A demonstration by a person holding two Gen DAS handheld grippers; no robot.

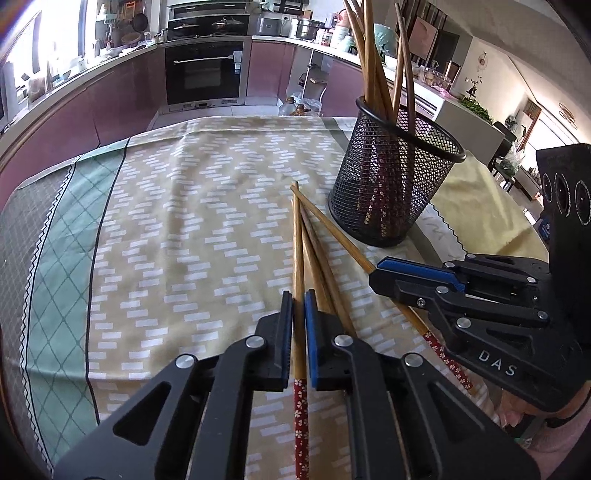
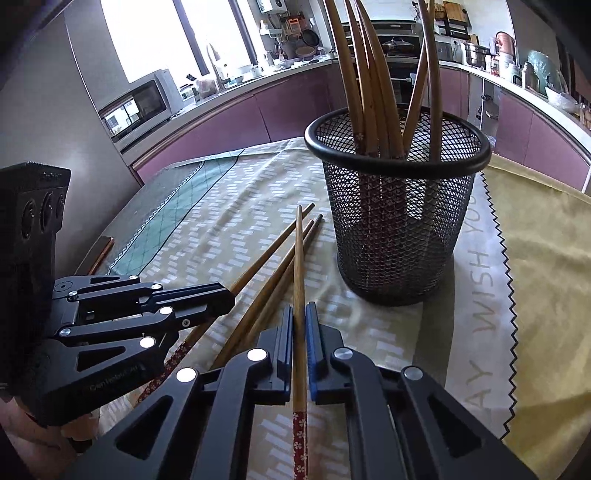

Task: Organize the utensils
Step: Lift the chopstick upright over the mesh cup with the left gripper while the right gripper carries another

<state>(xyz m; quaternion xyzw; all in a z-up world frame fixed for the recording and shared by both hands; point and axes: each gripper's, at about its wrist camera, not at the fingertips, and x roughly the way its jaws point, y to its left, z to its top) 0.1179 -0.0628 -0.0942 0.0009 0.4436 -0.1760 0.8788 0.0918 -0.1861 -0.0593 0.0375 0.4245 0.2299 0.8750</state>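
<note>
Item: loose chopsticks on the tablecloth (image 1: 147, 221), just beside the mesh cup (image 1: 395, 184). Light, stiff, slick; I'd grip mid-shaft. My left gripper (image 1: 298, 306) is clamped on one chopstick (image 1: 298, 258), my right gripper (image 2: 299, 321) on another (image 2: 299, 266); both angled downward.

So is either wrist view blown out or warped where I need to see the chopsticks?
Left wrist view: window glare far left, chopsticks sharp. Right wrist view: window blown out, holder sharp, its chopsticks bowed by fisheye.
</note>
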